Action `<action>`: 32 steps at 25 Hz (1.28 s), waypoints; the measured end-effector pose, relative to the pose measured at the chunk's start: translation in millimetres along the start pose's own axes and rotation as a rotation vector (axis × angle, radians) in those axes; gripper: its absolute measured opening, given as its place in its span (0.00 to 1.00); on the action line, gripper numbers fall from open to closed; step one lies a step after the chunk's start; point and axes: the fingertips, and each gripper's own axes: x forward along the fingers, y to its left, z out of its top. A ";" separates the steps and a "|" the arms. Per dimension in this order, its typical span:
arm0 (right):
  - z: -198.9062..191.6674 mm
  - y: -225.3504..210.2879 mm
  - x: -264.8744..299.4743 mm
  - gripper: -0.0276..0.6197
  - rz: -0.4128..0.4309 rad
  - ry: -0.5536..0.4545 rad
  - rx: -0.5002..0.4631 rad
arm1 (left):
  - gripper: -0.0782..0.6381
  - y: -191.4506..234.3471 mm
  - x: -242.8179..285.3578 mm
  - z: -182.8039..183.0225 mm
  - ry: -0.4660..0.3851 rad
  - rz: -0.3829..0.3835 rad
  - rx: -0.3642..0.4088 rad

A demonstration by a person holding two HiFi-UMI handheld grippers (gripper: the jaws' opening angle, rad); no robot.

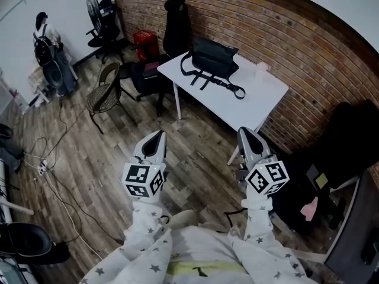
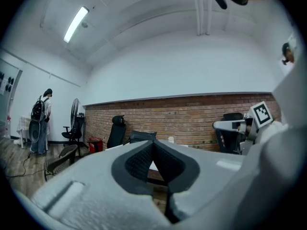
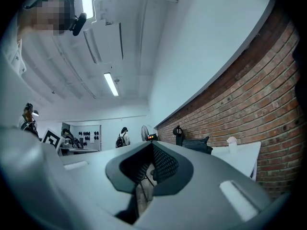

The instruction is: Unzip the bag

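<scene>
Approach phase, nothing more: the black bag [image 1: 214, 59] sits on the white table [image 1: 260, 96] in the upper middle of the head view, against the brick wall [image 1: 278, 28]. Both my tools are well short of it, low in the frame over the wood floor [image 1: 195, 152]. Left gripper [image 1: 157, 136] is at lower centre-left, jaws pressed together, pads meeting with nothing between them; its own view confirms it, the tips closed with the table far beyond. Right gripper [image 1: 243, 133] is at lower centre-right, same story, jaws closed tight and empty, pointing toward the table's near corner. So I judge the unzipping hasn't started. The zipper is too small to pick out from here, and I can't tell where the pull lies. Next I need to close in on the table, open both sets of jaws, and find the pull tab along the bag's top. I'd expect one gripper to pin the bag's body or its strap [image 1: 222, 83] while the other pinches the tab, since a soft bag will probably slide or bunch if dragged unbraced.
</scene>
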 end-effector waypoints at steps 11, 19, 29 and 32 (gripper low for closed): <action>-25.5 -28.5 20.2 0.05 0.013 0.038 0.075 | 0.11 9.4 13.3 -25.9 0.055 0.058 -0.030; -40.5 -58.6 78.9 0.05 0.000 0.055 0.076 | 0.11 45.7 71.7 -27.6 0.069 0.056 -0.025; -45.6 -98.1 191.3 0.05 -0.026 0.077 0.062 | 0.11 107.8 177.2 -16.4 0.071 0.003 -0.040; -50.8 -104.1 219.6 0.05 -0.028 0.083 0.057 | 0.11 124.5 206.0 -14.2 0.068 -0.023 -0.046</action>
